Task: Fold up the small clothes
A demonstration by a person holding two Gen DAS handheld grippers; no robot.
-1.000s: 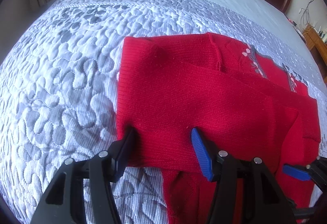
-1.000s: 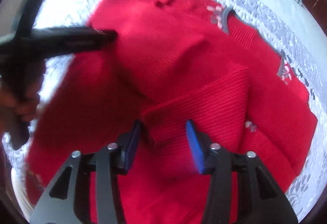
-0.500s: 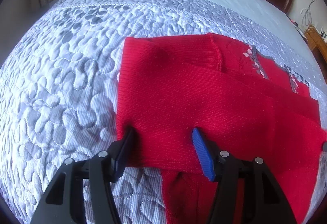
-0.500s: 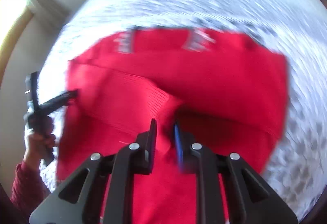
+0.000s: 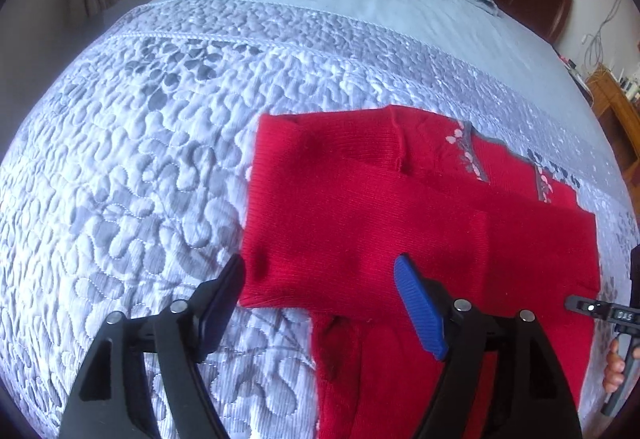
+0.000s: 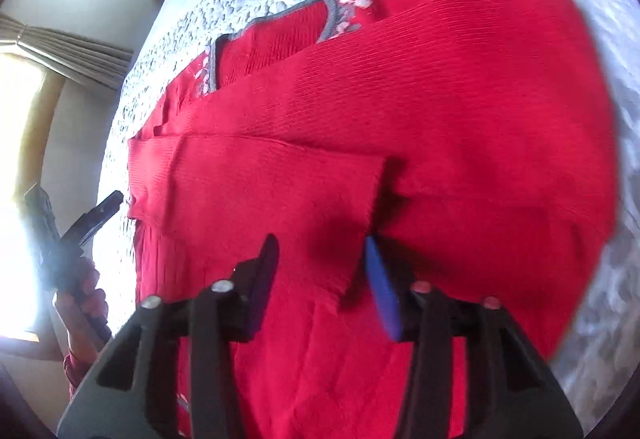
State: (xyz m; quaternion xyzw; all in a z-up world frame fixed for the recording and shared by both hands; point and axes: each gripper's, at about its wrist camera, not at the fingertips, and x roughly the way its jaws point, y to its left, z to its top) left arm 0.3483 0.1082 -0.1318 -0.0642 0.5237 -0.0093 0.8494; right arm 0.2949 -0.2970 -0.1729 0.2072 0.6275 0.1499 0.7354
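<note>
A red knitted sweater [image 5: 400,223] lies on the bed's grey-white quilted cover [image 5: 132,167], partly folded: one sleeve is laid across the body, and the grey collar with pale flower pattern [image 6: 332,19] sits at the far side.

The left claw [image 5: 320,303] hovers over the near left edge of the sweater. Its jaws are opening; compared with a second ago the gap between the black finger and the blue pad [image 5: 420,311] is clearly wider, and the claw sits a little higher above the cloth. The folded edge lies below the gap, but the pads do not press it, so this claw is released.

The right claw [image 6: 320,275] has changed far more. A second ago it stood wide over a ribbed cuff with the garment seen from another angle; half a second ago its jaws were nearly together on a pinch of fabric. Now the view is swung round, the collar is at upper left, and the jaws are parted again and opening slightly. The end of the folded sleeve [image 6: 280,207] lies flat beneath them, not gripped.

In the right wrist view, the person's left hand [image 6: 84,303] holds the other tool at the left edge, just beside the sweater.
</note>
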